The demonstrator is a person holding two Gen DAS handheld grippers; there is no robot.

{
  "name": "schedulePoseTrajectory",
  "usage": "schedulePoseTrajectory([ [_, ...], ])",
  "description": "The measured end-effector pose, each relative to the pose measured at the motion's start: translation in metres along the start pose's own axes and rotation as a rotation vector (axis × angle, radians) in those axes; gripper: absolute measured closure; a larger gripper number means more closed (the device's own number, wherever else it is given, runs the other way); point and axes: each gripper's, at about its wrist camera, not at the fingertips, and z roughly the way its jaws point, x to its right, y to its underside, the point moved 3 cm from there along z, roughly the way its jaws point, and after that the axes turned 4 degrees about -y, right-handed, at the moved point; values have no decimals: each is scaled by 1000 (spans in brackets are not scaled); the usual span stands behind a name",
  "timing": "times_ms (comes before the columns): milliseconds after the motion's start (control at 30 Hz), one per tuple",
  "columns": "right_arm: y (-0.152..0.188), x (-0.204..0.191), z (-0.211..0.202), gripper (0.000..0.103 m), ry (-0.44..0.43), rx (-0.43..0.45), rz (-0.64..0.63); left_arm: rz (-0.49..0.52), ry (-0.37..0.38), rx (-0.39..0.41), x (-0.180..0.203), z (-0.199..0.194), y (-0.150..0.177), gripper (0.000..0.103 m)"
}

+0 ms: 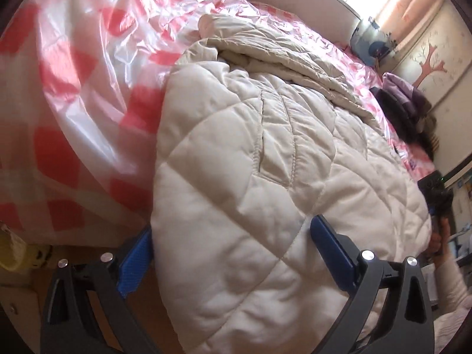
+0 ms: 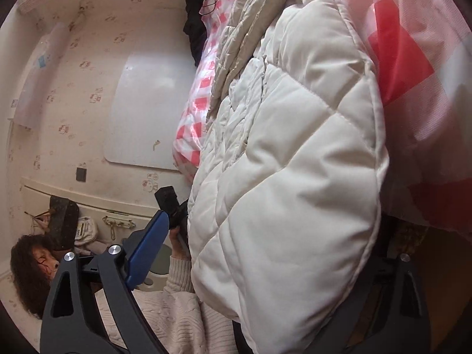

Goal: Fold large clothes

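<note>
I have the hem of the coat (image 1: 265,153) between both tools, and neither has bitten yet. My left gripper (image 1: 233,250) stands spread wide, one blue pad at 8 o'clock in its view and the other at 4 o'clock, with a thick quilted fold bulging between them; the pads look beside the fabric, not pressing it. My right gripper (image 2: 265,253) is also wide: one blue finger (image 2: 147,247) shows at 8 o'clock, the other is hidden behind the puffy edge, so whether that side touches I cannot tell.

The coat lies on the bed (image 1: 59,67), over its pink-checked plastic cover, its hem hanging off the near edge toward me.

To do this well, I judge I should push each gripper deeper so the pads close on all layers at a stitched seam, not on loose fill that will slip out. Both grips should sit level along the hem so the fold lands straight.

Room: open cover lies from 9 to 12 o'clock in the left view; a dark clothes pile (image 1: 404,100) sits at 2 o'clock. The slick plastic may slide.
</note>
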Motion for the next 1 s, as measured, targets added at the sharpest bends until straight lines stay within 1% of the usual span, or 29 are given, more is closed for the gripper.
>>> schedulePoseTrajectory([
  [67,3,0,3,12,0,-7,3,-16,33,-9,-5,3,0,7],
  [133,4,5,4,12,-17,-13,13,-63,119,-36,-15,8,1,7],
  [200,5,8,4,12,-28,-17,20,-116,234,-69,-30,18,5,7],
  [233,5,12,4,12,-36,-19,25,-151,325,-95,-37,23,7,7],
  [267,6,13,4,11,-49,-20,30,-188,394,-118,-43,28,8,7],
  [300,7,16,5,8,-55,-19,36,-236,450,-143,-49,35,11,7],
  [333,7,17,4,7,-51,-16,43,-291,492,-162,-59,42,14,7],
  [467,11,26,2,7,-52,-26,50,-452,573,-142,-96,59,29,7],
  [533,13,29,1,7,-52,-30,59,-499,613,-142,-105,66,36,7],
  [567,13,30,1,7,-56,-30,63,-507,632,-144,-103,70,37,7],
  [600,13,31,0,7,-63,-30,65,-508,658,-146,-101,72,39,7],
  [700,14,34,3,7,-79,-20,72,-497,768,-150,-93,73,42,7],
  [800,13,38,7,7,-76,-26,82,-464,830,-155,-76,76,37,7],
  [900,15,42,10,7,-67,-40,86,-433,831,-153,-64,74,33,7],
  [967,15,45,8,7,-71,-32,82,-405,792,-148,-61,68,31,7],
  [1000,15,47,7,7,-69,-22,82,-393,786,-139,-59,65,30,7],
])
